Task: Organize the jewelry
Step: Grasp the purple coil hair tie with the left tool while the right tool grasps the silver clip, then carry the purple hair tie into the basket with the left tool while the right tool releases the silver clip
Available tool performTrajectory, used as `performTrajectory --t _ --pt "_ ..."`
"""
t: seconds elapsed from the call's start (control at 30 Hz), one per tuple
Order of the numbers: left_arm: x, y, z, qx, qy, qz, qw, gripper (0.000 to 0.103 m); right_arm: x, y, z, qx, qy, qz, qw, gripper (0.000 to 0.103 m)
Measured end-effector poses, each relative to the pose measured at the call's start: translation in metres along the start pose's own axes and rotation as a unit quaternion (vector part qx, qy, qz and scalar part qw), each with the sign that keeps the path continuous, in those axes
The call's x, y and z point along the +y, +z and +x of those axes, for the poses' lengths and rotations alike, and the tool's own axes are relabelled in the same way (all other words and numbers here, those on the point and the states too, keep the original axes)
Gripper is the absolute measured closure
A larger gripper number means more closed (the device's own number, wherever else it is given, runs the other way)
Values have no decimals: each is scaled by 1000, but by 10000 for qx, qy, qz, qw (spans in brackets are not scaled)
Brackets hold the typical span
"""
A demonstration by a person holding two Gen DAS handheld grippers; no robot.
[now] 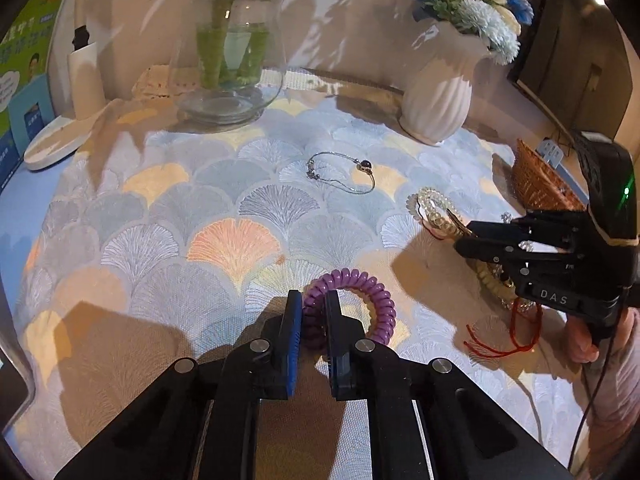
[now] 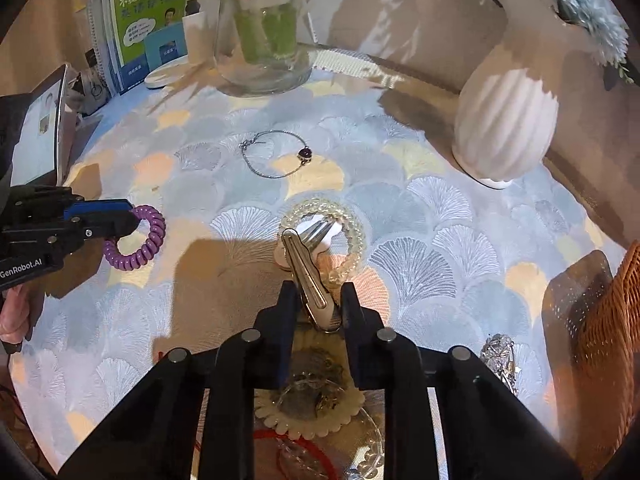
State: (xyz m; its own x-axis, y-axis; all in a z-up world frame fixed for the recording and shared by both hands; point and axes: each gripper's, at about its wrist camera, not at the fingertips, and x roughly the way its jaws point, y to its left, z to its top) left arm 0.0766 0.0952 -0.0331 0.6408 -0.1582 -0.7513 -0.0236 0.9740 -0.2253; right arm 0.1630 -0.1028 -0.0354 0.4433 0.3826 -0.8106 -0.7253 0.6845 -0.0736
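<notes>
Two grippers work over a counter covered with a fan-patterned cloth. The left gripper has its jaws pressed onto one side of a purple coil bracelet, whose ring lies flat on the cloth and extends to the right of the jaws in the left wrist view. The right gripper pinches the near end of a gold hair clip; the clip's long axis runs away from the jaws, tilted slightly left, its far end lying over a clear beaded bracelet and a small white piece inside that ring.

Farther back a thin silver chain bracelet with a dark purple stone lies alone on the cloth. Below the right gripper sit a scalloped cream ring, a red cord and a glittery piece, close together.

"GenRobot.AI" reads on the left gripper's side, "DAS" on the right gripper's. A green booklet with Chinese writing stands at the back left.

A glass vase with green stems, a white ribbed vase of flowers and a wicker basket at the right edge ring the working area.
</notes>
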Motion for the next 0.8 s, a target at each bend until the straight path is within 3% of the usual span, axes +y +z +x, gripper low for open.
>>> performTrajectory --t 0.43,0.67,0.8 --pt "-7 5 -38 -637 -471 -101 9968 92 -33 2 -68 -784 253 721 9940 79" --pt "-68 41 -66 -850 -677 481 9929 92 -77 -28 -144 -1143 -217 1135 9867 79" --pt "-117 70 -60 -724 -1422 580 9855 92 -118 -52 -185 -1347 -713 1552 9761 79"
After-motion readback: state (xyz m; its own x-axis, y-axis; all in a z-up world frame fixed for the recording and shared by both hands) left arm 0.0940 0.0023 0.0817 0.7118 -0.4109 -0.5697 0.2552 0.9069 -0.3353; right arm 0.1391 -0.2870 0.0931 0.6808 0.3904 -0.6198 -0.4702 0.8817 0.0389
